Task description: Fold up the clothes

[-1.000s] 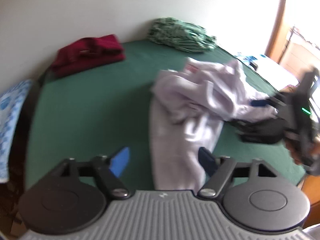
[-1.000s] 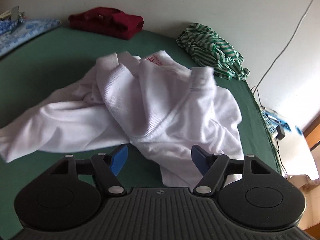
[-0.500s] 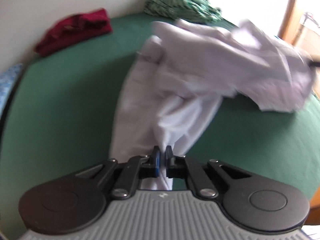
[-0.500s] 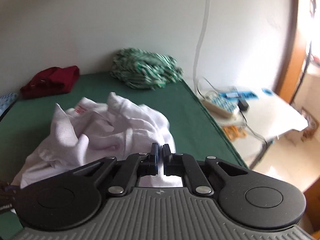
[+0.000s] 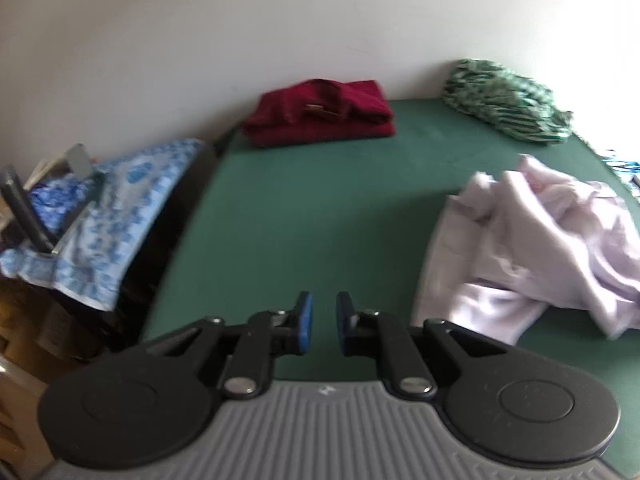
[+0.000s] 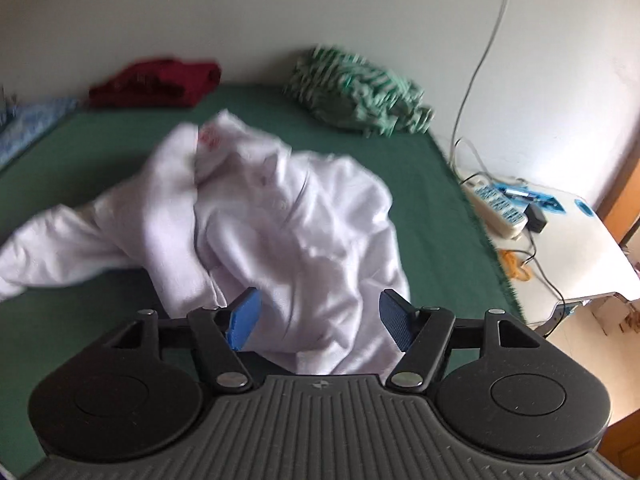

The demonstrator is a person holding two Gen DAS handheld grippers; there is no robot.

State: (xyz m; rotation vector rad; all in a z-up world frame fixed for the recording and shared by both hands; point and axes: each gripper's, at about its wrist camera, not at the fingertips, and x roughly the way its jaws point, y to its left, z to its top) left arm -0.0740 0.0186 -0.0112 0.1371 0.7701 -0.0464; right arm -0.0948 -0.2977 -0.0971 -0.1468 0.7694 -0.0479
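Note:
A white shirt lies crumpled on the green table; it also shows at the right of the left wrist view. My right gripper is open just above the shirt's near edge, holding nothing. My left gripper is slightly open and empty over bare green table, left of the shirt.
A folded dark red garment and a green striped garment lie at the back by the wall. A blue patterned cloth covers something left of the table. A white side table with a power strip stands right.
Half a second ago both grippers were shut on the white shirt and held it up. Now both have let go, the shirt lies on the table, and the left gripper has swung left.

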